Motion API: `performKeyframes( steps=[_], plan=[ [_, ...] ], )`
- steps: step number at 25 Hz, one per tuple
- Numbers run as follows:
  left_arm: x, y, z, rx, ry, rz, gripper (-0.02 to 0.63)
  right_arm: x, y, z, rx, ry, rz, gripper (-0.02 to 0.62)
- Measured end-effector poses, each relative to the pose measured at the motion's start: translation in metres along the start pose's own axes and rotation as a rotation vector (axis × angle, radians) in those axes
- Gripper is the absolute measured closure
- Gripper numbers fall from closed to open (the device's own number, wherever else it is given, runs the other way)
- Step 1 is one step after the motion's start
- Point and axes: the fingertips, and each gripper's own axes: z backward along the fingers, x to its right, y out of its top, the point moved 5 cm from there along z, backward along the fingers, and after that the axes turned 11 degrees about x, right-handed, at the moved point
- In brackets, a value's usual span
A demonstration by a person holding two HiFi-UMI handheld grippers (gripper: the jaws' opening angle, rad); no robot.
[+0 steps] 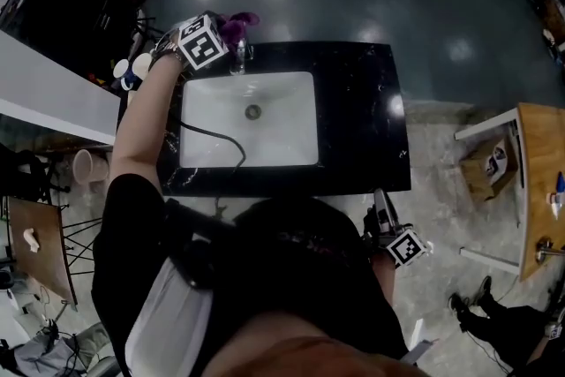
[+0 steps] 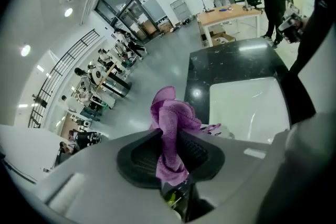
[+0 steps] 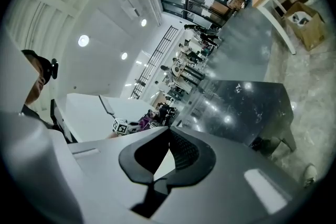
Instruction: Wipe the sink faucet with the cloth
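Jaws of the left gripper (image 2: 169, 136) are clenched on the purple cloth (image 2: 171, 113). The cloth's long axis runs along the gripper's own line: a narrow band sits between the dark ribbed pads, then it bunches into fuzzy folds past the tips. In the head view the left gripper (image 1: 221, 38) reaches over the back rim of the black speckled surface (image 1: 362, 119). There the cloth (image 1: 238, 20) pokes out just above the chrome faucet (image 1: 238, 59), behind the white rectangular sink (image 1: 282, 88); contact cannot be told. A dark cable (image 1: 222, 137) lies across the basin. The right gripper (image 3: 169, 131) has its jaws pressed together with nothing between them, near the surface's front edge (image 1: 381, 207). Each gripper's cube bears black-and-white square markers.
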Motion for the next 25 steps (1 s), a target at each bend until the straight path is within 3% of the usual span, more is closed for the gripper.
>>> performKeyframes(
  steps=[4, 8, 19, 25],
  plan=[
    [0.062, 0.001, 0.044, 0.080, -0.066, -0.006, 0.525, -0.006, -0.006, -0.012, -0.060, 0.033, 0.006, 0.584],
    [0.099, -0.014, 0.038, 0.083, -0.086, 0.001, 0.523, -0.011, -0.020, -0.025, -0.133, 0.049, 0.008, 0.584],
    [0.043, -0.043, -0.031, 0.074, 0.093, 0.159, 0.526, -0.011, -0.024, -0.019, -0.094, -0.021, 0.022, 0.584],
    [0.039, -0.048, -0.031, 0.100, 0.101, 0.220, 0.529, -0.009, -0.028, -0.019, -0.099, -0.049, 0.016, 0.584]
  ],
)
